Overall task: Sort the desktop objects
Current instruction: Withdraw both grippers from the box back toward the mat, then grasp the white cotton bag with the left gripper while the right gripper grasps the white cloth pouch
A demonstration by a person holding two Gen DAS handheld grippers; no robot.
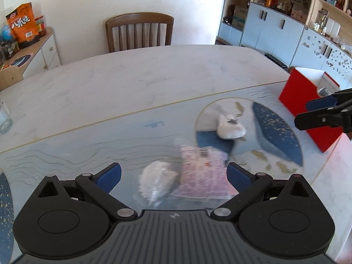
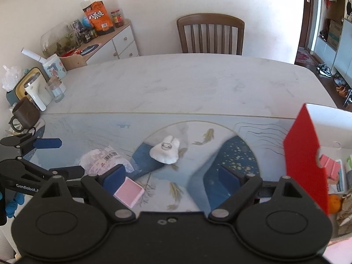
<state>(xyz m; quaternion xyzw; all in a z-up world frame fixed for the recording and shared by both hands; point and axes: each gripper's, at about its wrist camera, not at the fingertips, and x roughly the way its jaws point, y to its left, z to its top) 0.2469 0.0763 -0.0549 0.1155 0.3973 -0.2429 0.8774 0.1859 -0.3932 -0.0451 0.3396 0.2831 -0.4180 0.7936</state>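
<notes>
Packet (image 1: 202,171): lying near-left on mat, probably light, crinkly, slippery; grasp across its width.
Left gripper (image 1: 173,176): hovering wide, empty.
Right gripper (image 2: 171,180): gaping wide, holding nothing.

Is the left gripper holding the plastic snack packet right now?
No, the left gripper is open above the plastic snack packet, pads clear of it.
</notes>
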